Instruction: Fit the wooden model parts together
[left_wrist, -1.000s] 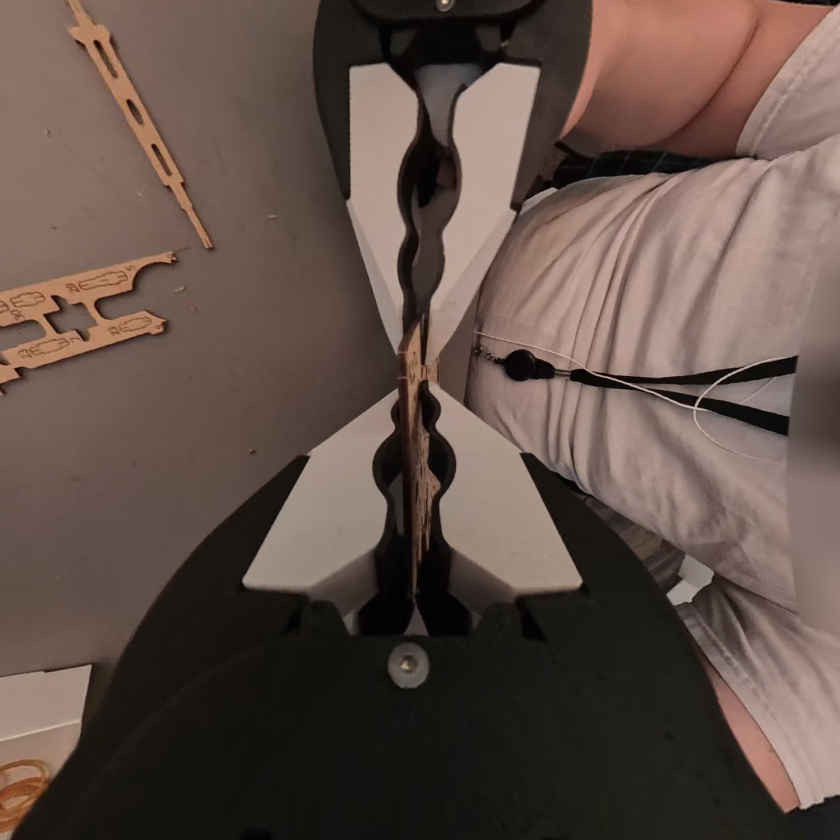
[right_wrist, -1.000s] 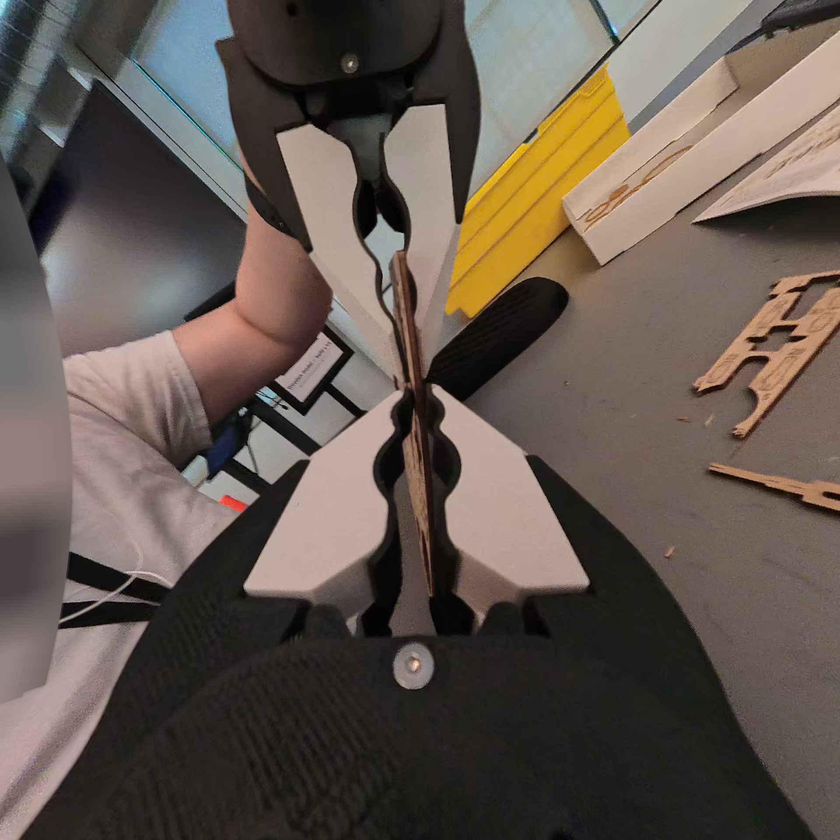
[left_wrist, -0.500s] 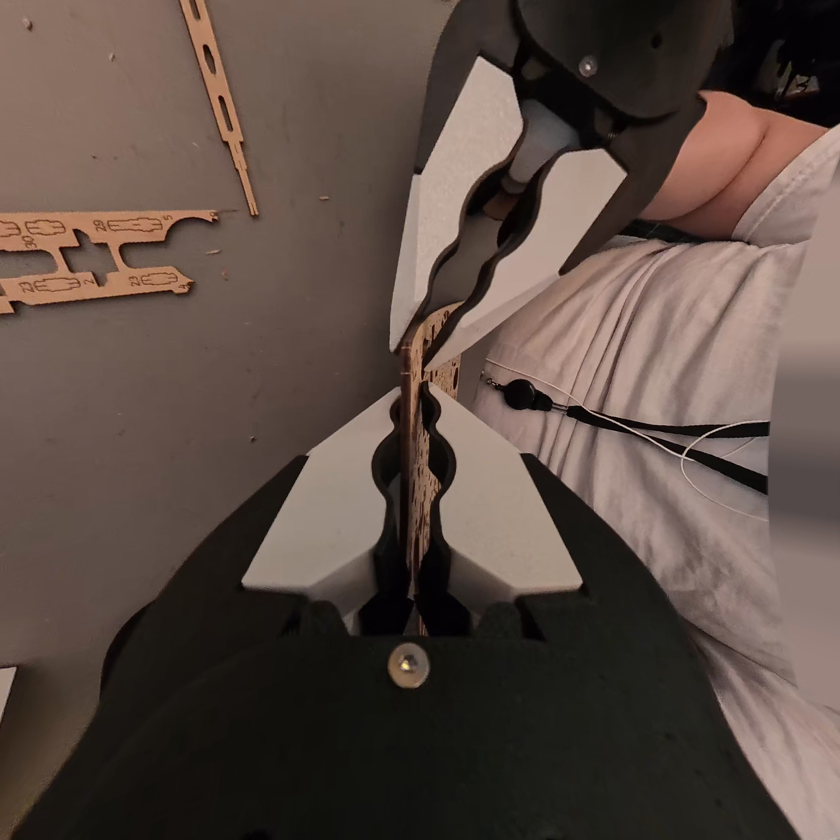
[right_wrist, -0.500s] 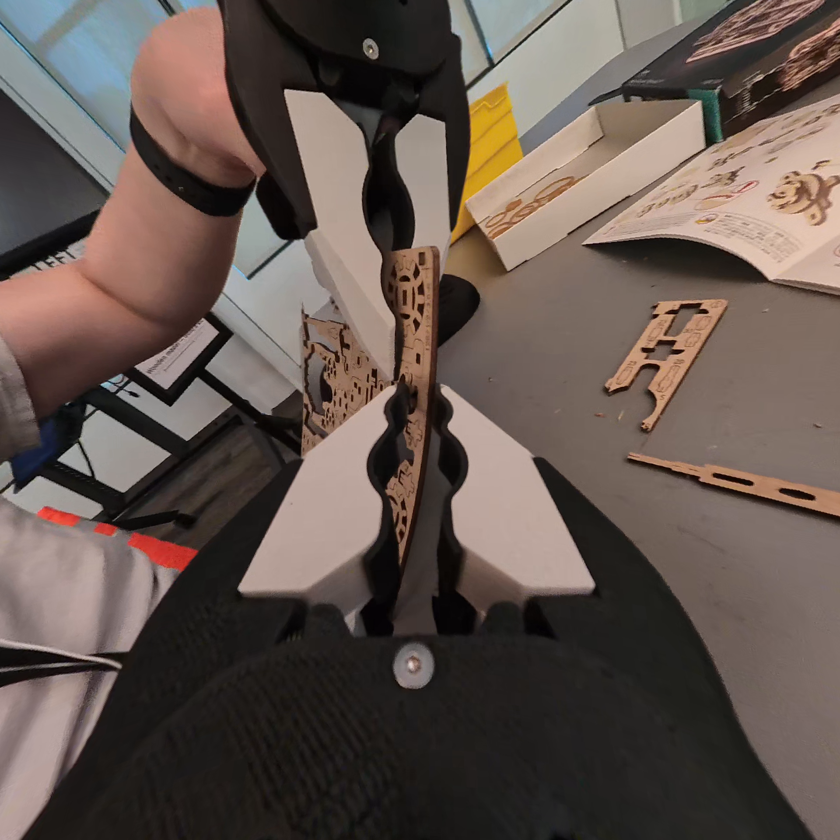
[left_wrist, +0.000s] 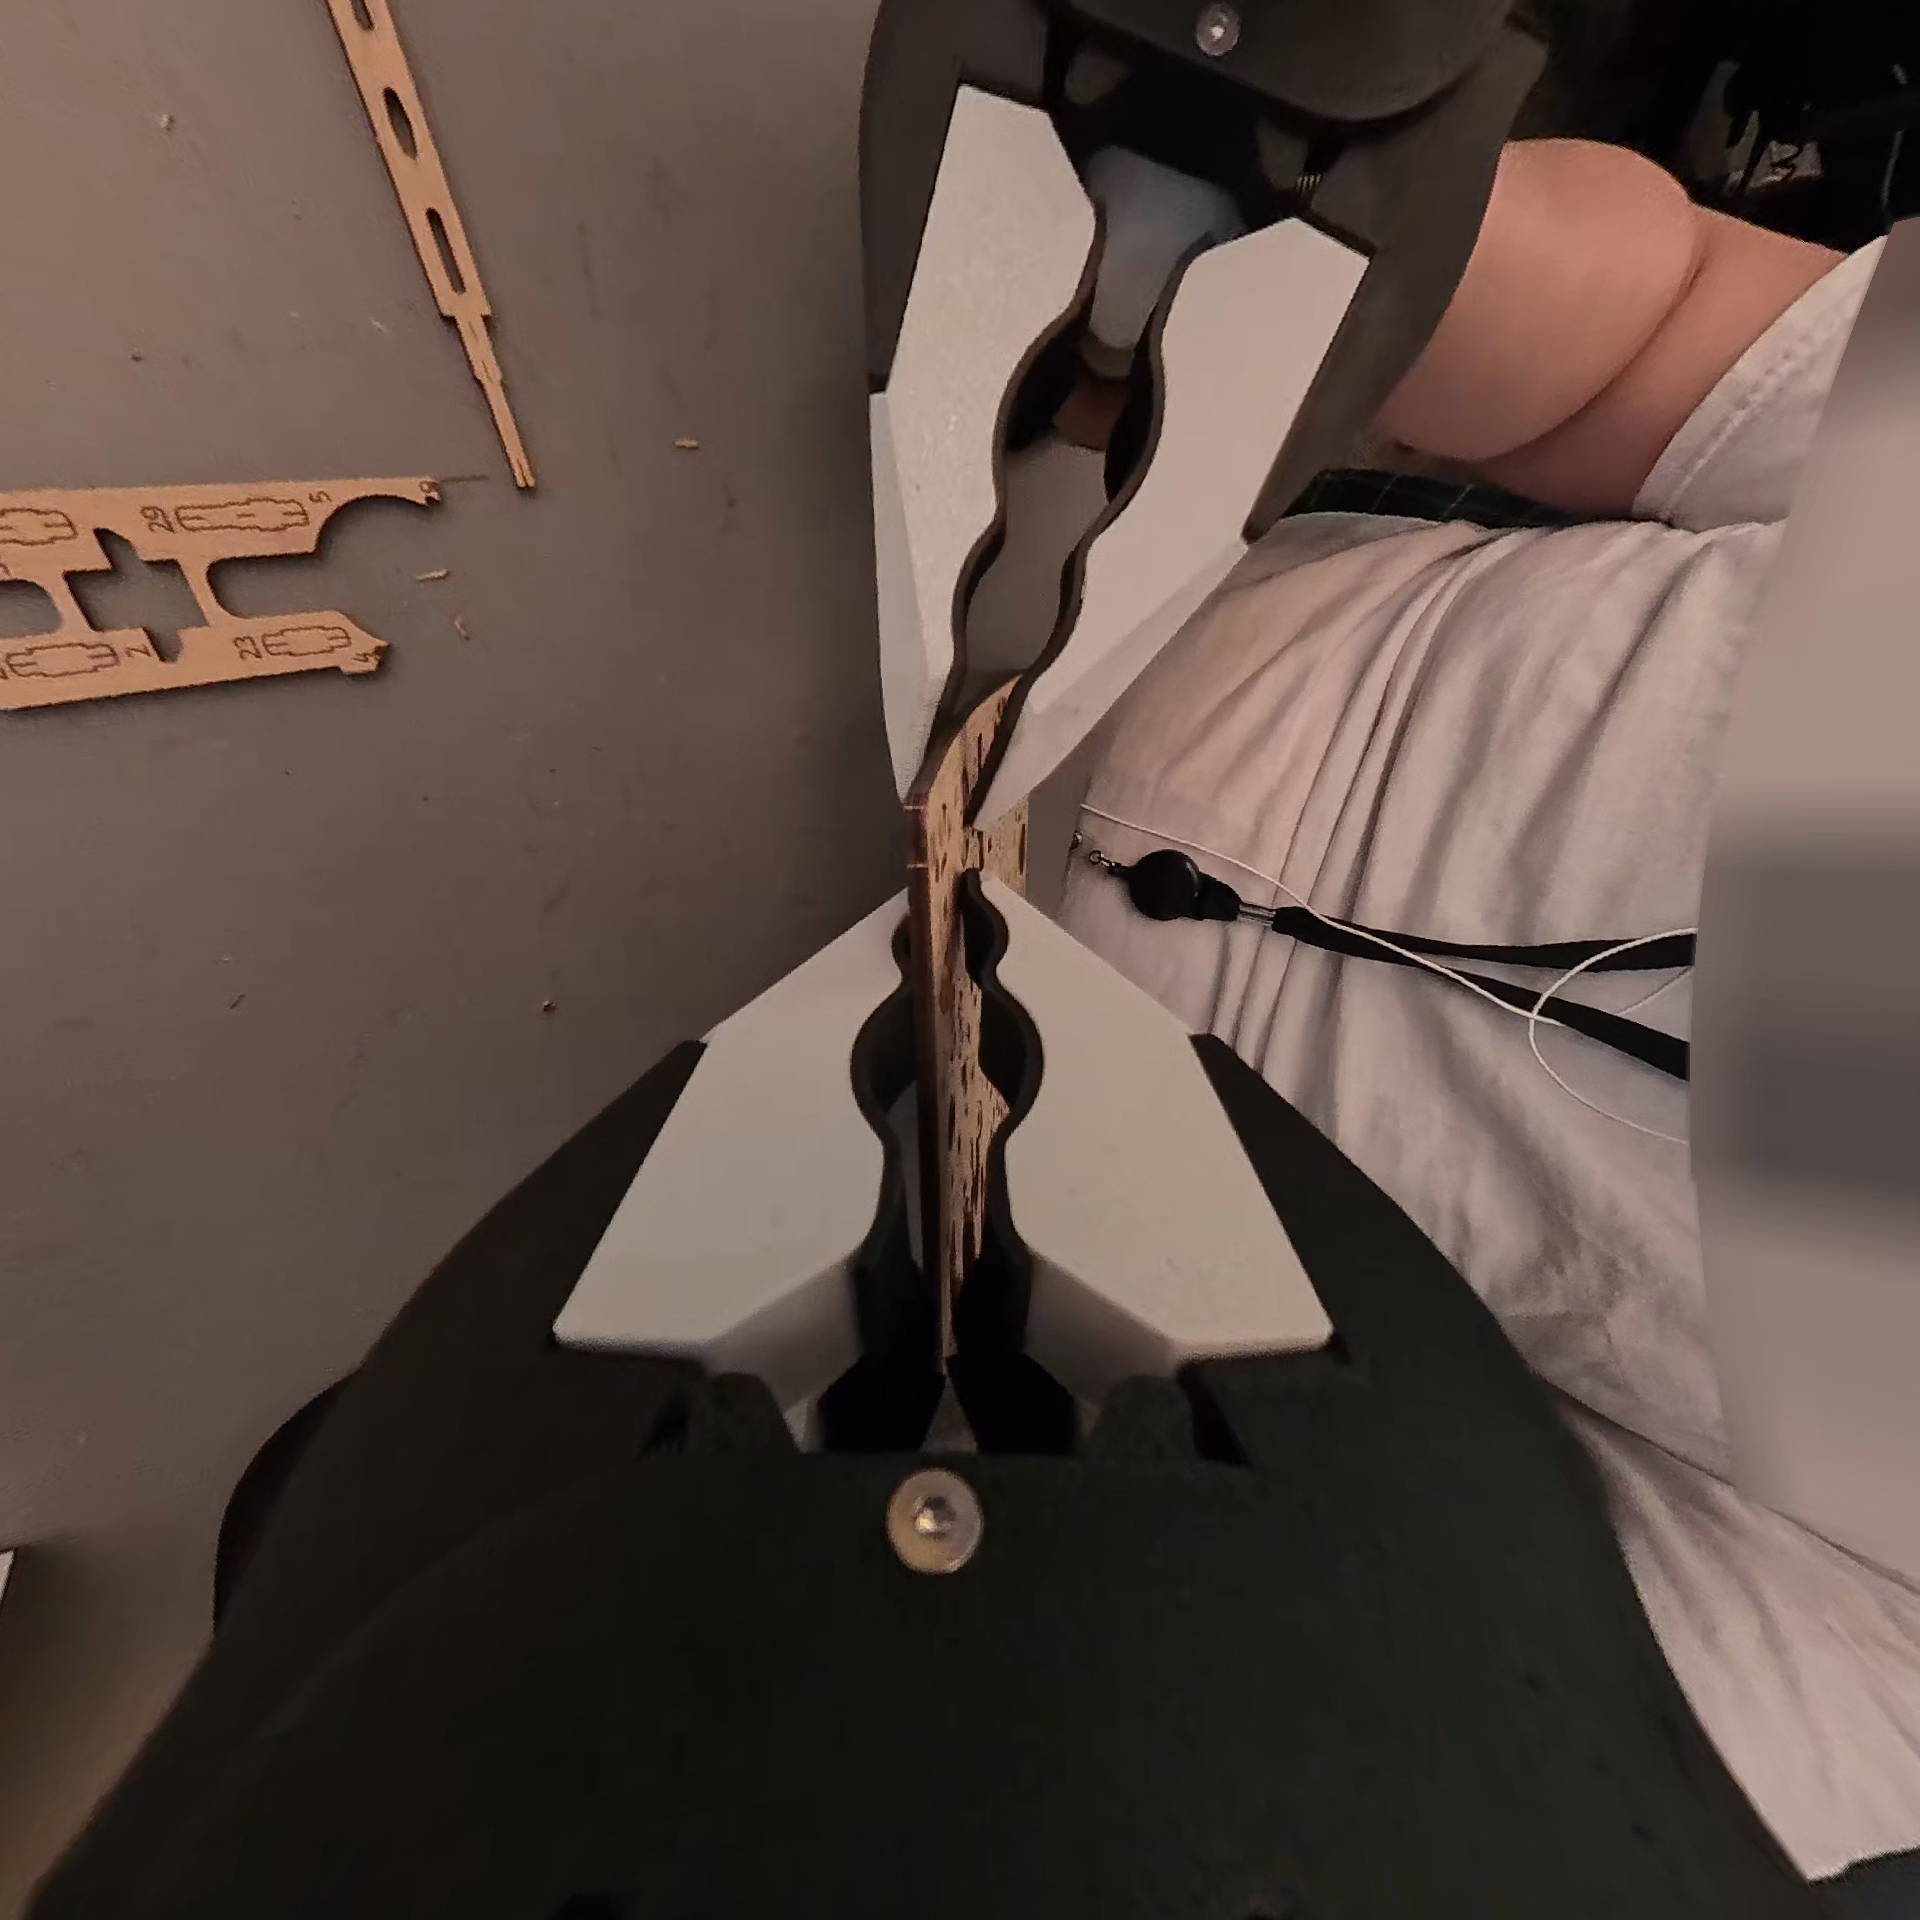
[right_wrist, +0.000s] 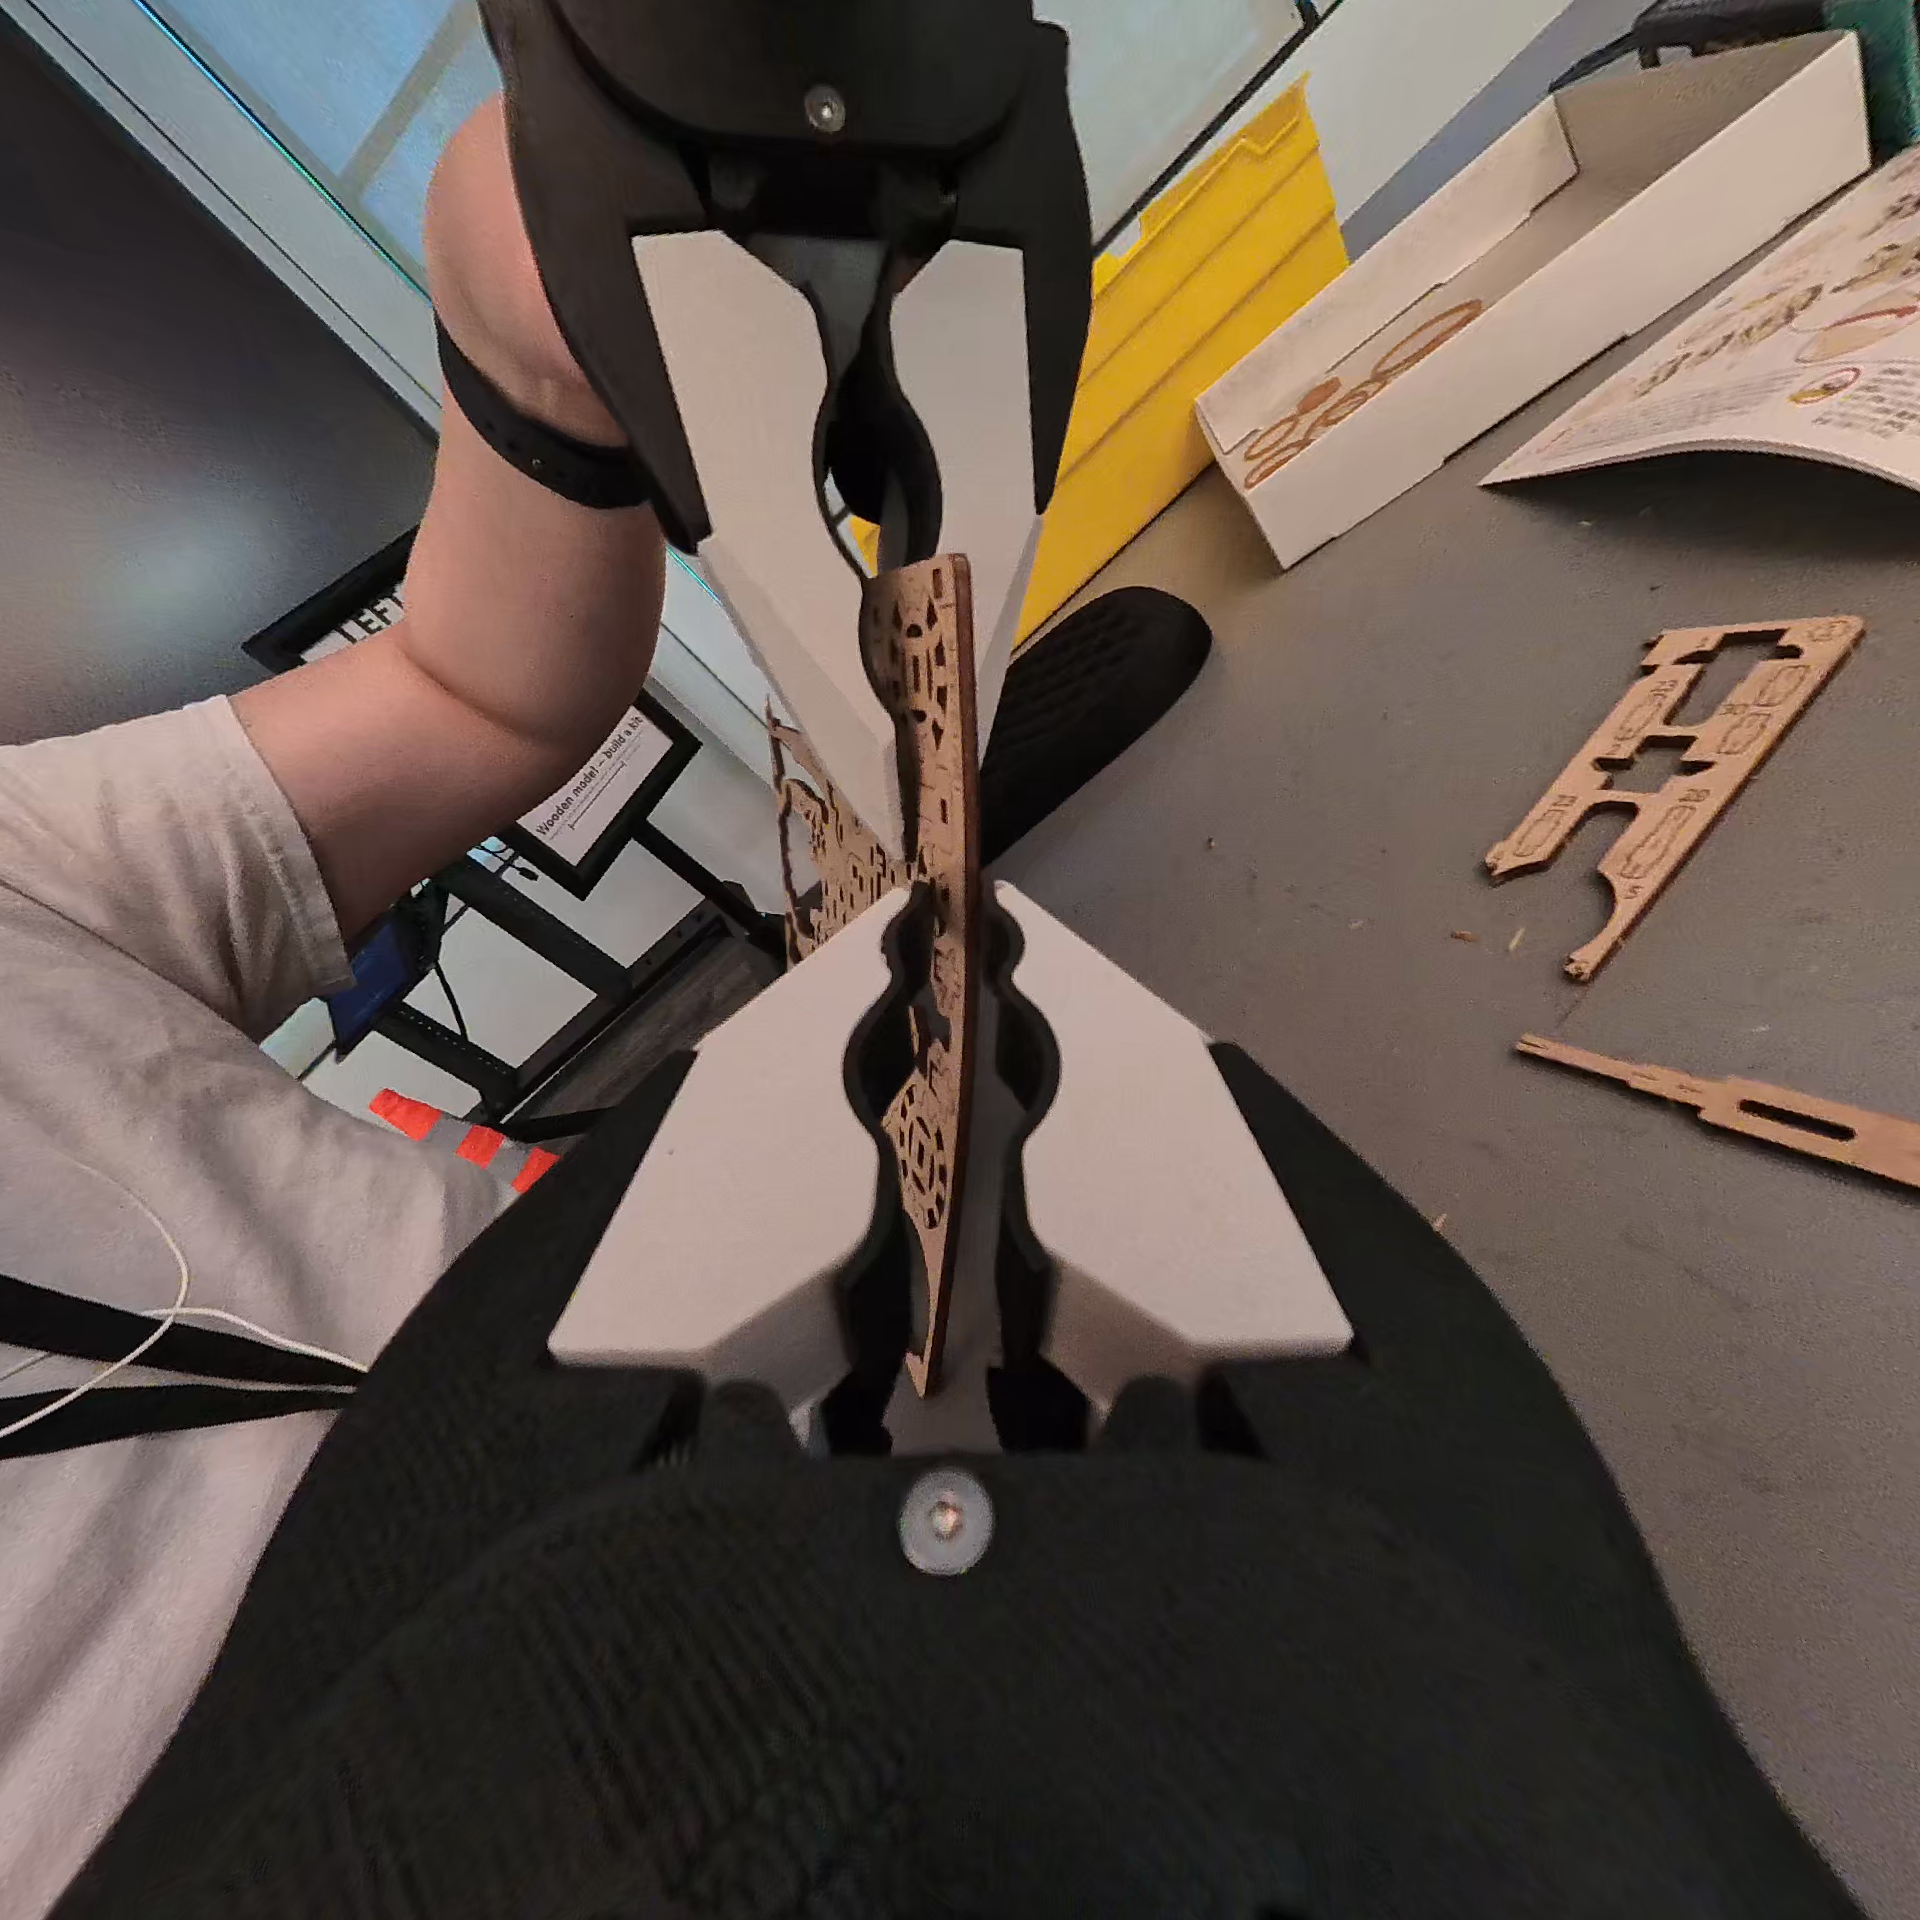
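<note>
Judging by how things lie, the job is barely begun: no two parts look joined, and what is in hand is a thin laser-cut wooden sheet (right_wrist: 940, 1039), held edge-on in the air above the grey worktop (right_wrist: 1455, 1351) at the centre of both views. The right hand-held gripper (right_wrist: 951, 899) is pressed together on one end of the sheet, which runs up between its white fingers (right_wrist: 1132, 1174); the left hand-held gripper (left_wrist: 945, 888) pinches the opposite end the same way, and each shows nose-to-nose with the other at the top centre of the other's frame. So both tools grip one sheet from opposite ends. I would guess a piece is being worked loose or lined up, though I cannot tell which. The sheet is pale plywood with dark burnt edges, crowded with small cut outlines and holes; in the right wrist view a second flap of the same fretwork (right_wrist: 831, 862) sticks out to the left behind the fingers, and whether it is joined to the sheet is hidden. Lying flat on the worktop are a ladder-shaped leftover frame (right_wrist: 1673, 790) at centre right and a slotted wooden strip (right_wrist: 1745, 1122) below it. At upper right sit an open white box (right_wrist: 1538, 312) holding ring-shaped pieces and a curled instruction booklet (right_wrist: 1766, 364). All the fitting appears still to come.
</note>
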